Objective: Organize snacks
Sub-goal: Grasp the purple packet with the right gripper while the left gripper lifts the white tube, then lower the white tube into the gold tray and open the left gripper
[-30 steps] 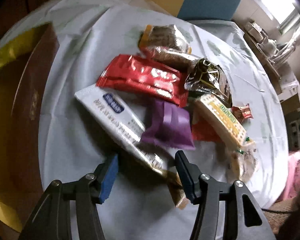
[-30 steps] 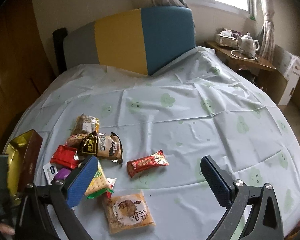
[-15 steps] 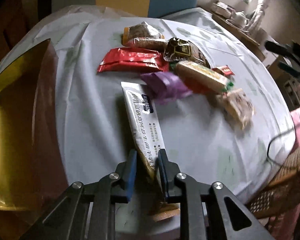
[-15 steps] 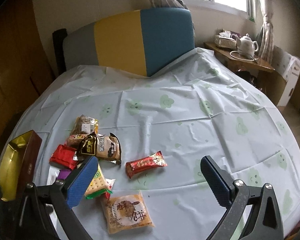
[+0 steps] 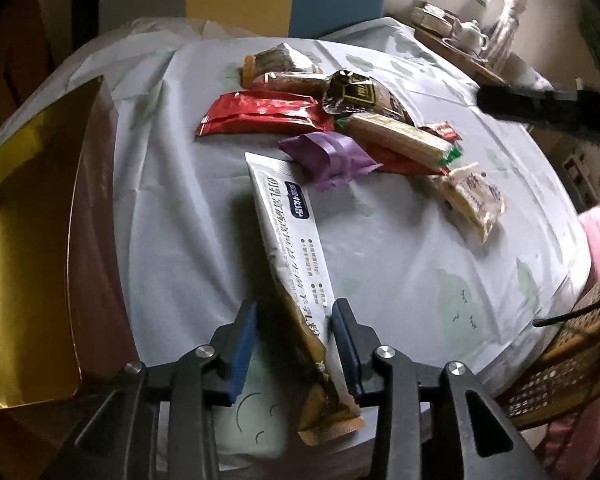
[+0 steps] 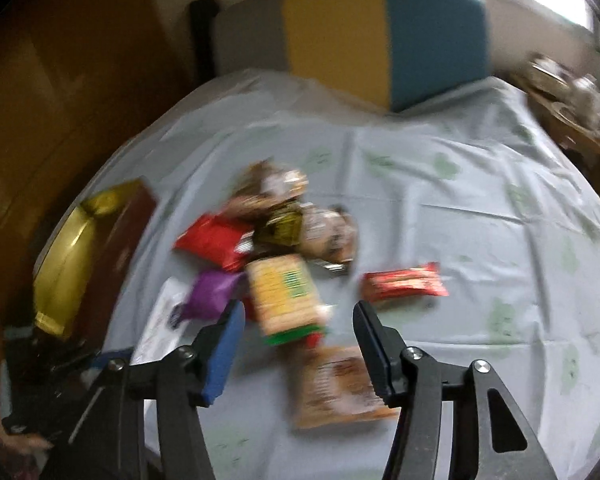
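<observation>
Both jaws moving, left gripper opening around white packet

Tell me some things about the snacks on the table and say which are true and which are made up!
1. The long white packet lies between the left gripper's fingers. True.
2. The purple packet is inside the gold box. False: it lies on the tablecloth beside the white packet.
3. The right gripper holds the small red bar. False: it grips nothing; its fingers are closing.
4. A teapot stands on the side table. True.
</observation>
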`<state>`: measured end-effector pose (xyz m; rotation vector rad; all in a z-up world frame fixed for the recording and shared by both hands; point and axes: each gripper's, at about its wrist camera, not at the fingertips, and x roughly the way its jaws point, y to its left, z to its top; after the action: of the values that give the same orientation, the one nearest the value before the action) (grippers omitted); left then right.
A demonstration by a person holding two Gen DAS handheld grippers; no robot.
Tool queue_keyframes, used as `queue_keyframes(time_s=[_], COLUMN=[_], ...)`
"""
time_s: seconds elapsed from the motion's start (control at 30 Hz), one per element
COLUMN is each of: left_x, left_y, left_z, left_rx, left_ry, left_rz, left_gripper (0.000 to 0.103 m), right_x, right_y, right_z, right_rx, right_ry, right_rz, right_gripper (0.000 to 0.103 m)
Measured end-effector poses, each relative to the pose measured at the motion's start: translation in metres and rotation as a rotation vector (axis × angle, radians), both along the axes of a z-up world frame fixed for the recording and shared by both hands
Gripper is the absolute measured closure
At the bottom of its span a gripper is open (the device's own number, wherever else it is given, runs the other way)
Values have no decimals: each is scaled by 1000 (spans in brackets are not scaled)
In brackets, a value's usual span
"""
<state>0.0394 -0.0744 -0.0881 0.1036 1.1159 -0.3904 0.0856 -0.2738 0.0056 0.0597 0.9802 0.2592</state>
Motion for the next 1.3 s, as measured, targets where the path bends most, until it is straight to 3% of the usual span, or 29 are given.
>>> queue_keyframes(time_s=[0.03,0.07,0.2,0.37,0.5,0.53,0.6,0.9,1.03,1.13,1.3], left_x=[-3,-5,-7,-11,-10,-10,-11,-15,-19,-21,-12], left_y=[-2,-3,5,23,30,30,29,25,28,39,73], left_z=[0,2,2,1,-1,-2,-2,3,18,39,77], left_rx=[7,7,-7,-34,-75,-75,-72,-81,-140,-235,-353], left_ry=[-12,-21,-7,6,16,15,9,-36,-61,-92,-145], left_rz=[-21,-37,-37,-11,6,5,-1,-39,-61,-61,27], left_gripper=[78,81,81,78,78,77,77,89,90,90,90], right_x=[-1,0,11,38,56,59,60,7,5,8,2], right_y=[10,21,68,98,109,111,112,83,71,73,73], right_z=[0,0,-15,-45,-70,-76,-85,-86,-88,-89,-88], right_rx=[5,17,9,-33,-63,-76,-109,-70,-6,-12,-7], right_ry=[4,11,64,138,208,228,254,307,303,293,273], right_rz=[27,57,163,174,173,174,178,206,176,183,189], right_gripper=[46,46,46,46,46,54,60,62,62,61,61])
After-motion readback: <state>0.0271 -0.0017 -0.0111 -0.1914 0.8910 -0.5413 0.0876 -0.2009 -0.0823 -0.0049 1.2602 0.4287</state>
